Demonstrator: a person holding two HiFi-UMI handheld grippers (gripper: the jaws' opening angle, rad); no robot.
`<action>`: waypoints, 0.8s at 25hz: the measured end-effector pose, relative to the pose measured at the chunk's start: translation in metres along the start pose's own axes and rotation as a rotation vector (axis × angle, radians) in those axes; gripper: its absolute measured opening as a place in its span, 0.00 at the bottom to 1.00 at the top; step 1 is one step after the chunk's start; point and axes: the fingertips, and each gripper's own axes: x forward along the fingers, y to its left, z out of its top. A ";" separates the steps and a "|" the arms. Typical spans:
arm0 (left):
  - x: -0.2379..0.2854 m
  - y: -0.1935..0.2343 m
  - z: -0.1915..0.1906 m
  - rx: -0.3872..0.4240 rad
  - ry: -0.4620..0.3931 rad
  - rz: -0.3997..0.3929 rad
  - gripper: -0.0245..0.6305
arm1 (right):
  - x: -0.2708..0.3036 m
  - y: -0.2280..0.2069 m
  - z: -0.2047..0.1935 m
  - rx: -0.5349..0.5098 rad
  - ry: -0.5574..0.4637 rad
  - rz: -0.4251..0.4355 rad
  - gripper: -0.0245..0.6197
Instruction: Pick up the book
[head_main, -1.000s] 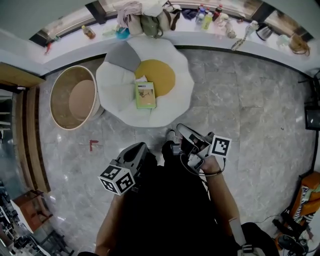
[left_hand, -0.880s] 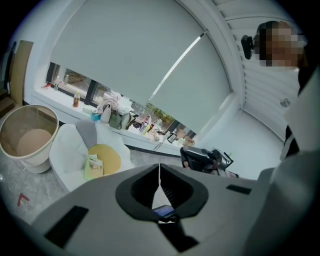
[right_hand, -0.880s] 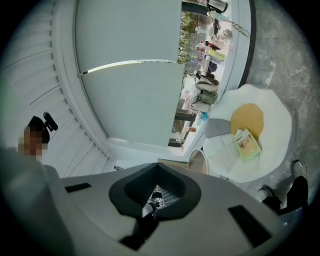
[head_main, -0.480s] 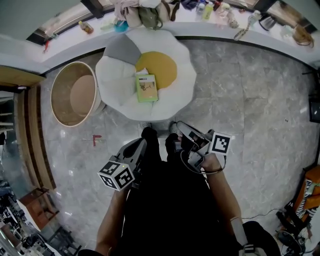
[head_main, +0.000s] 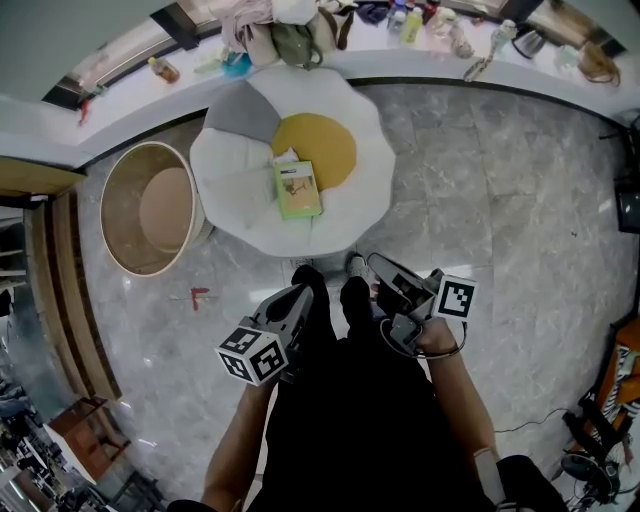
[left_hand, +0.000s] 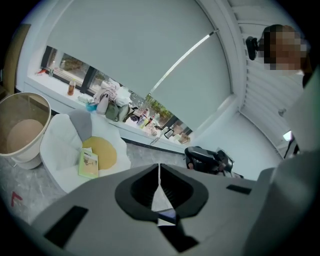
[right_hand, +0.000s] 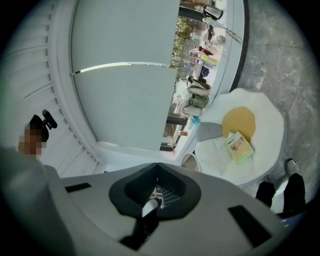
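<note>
A light green book (head_main: 298, 190) lies flat on a white flower-shaped cushion (head_main: 240, 190) beside its yellow centre (head_main: 318, 148). The book (left_hand: 89, 163) shows low at the left in the left gripper view, and the book (right_hand: 240, 146) sits at the right in the right gripper view. My left gripper (head_main: 301, 296) is held in front of the person's body, short of the cushion, jaws shut and empty. My right gripper (head_main: 380, 264) is beside it, also shut with nothing in it. Both are well apart from the book.
A round wicker basket (head_main: 150, 208) stands left of the cushion. A white window ledge (head_main: 420, 55) behind carries bags and bottles. A red mark (head_main: 196, 295) is on the grey marble floor. Wooden furniture (head_main: 60, 260) lines the left edge. The person's legs (head_main: 330, 300) are between the grippers.
The left gripper has shifted slightly forward and down toward the cushion. The person's legs have come into view near the cushion's edge. The right gripper has barely moved.
</note>
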 end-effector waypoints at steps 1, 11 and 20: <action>0.001 0.006 0.002 -0.003 0.007 -0.003 0.07 | 0.004 -0.001 0.000 0.001 -0.006 -0.008 0.06; 0.009 0.081 0.025 -0.007 0.073 -0.023 0.07 | 0.047 -0.020 -0.023 0.039 -0.026 -0.135 0.06; 0.030 0.182 0.049 -0.030 0.078 -0.028 0.07 | 0.105 -0.044 -0.057 0.071 0.020 -0.250 0.06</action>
